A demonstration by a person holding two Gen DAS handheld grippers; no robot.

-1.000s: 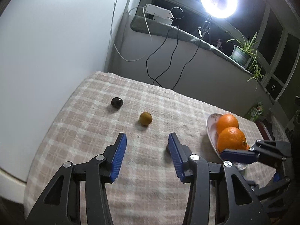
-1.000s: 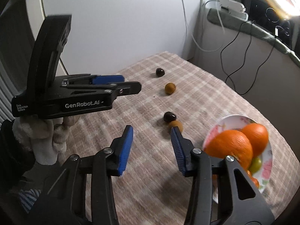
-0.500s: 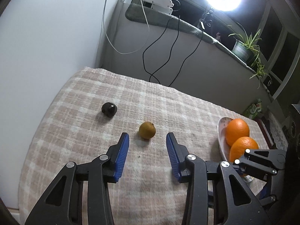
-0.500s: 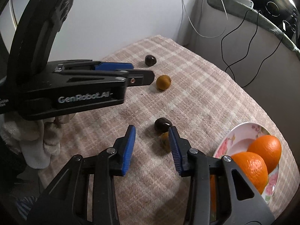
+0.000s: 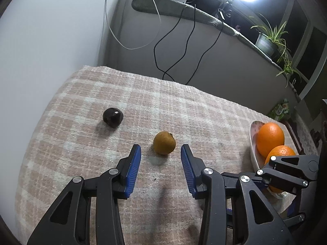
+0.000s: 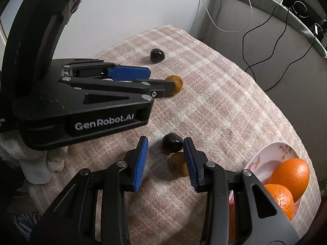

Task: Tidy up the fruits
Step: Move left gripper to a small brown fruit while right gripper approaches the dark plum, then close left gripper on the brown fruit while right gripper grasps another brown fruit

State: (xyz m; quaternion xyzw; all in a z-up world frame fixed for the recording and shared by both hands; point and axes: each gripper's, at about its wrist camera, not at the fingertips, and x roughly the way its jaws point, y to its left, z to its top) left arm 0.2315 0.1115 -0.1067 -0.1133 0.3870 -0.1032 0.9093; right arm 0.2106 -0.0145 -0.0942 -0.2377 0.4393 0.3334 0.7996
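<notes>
Two grippers are seen over a checked cloth (image 5: pixel 184 106), and four small fruits are counted on it, plus two oranges in one plate.

Nearest in the right wrist view, the right gripper (image 6: pixel 165 143) is held spread, nothing pinched. Between its blue pads a dark glossy fruit (image 6: pixel 172 144) is framed, close to the right-hand pad, and touching it on the near side a dull brown-yellow fruit (image 6: pixel 178 164) is partly hidden behind that same pad. Whether the pad touches either fruit cannot be told.

Toward the cloth's right edge the plate (image 6: pixel 267 157) is found, white with a floral print, and the two oranges (image 6: pixel 292 175) are seen in it, bright and dimpled, one pressed against the other.

In the left wrist view, the left gripper (image 5: pixel 160 149) is likewise held spread and empty. A round brownish-orange fruit (image 5: pixel 164 143) with a small stem nub is seen lying just beyond and between the fingertips, apart from both pads, near the middle of the cloth.

Farther off, toward the cloth's far left corner, a second dark fruit (image 5: pixel 113 117) is seen alone, rounded and shiny, well apart from the others.

Beyond the far edge, two black cables (image 5: pixel 179 47) are seen hanging down the wall.
</notes>
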